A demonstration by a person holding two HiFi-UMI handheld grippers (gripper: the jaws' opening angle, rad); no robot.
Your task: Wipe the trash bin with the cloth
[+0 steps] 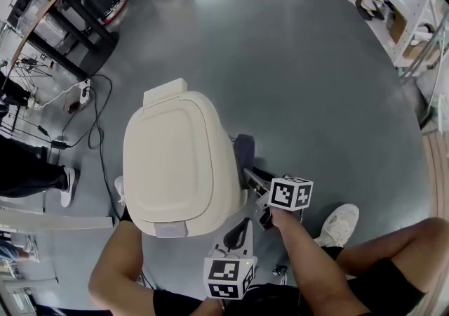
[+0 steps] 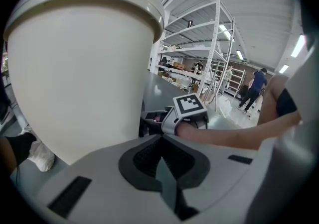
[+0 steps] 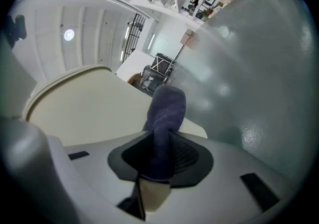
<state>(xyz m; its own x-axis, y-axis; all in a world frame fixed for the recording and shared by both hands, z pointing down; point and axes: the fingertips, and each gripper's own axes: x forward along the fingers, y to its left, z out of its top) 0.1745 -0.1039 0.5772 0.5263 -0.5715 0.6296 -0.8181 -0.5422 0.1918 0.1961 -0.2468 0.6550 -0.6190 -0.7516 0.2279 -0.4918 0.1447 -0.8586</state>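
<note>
1. We've got the right hand-held gripper (image 3: 159,154) clamped on a narrow fold of the dark cloth (image 3: 167,111), and the free end pokes out past the jaws.
2. That end sits at the right wall of the trash bin (image 3: 84,103), under the rim.
3. The left hand-held gripper (image 2: 162,163) is pinched together on nothing, just beside the bin and apparently not bracing it.
4. The bin stands on the floor (image 1: 295,62), lid down.
5. Our worry is that a hard push slides or tips the unbraced bin, or the drag tugs the cloth free.

No readable text, labels or numbers anywhere
</note>
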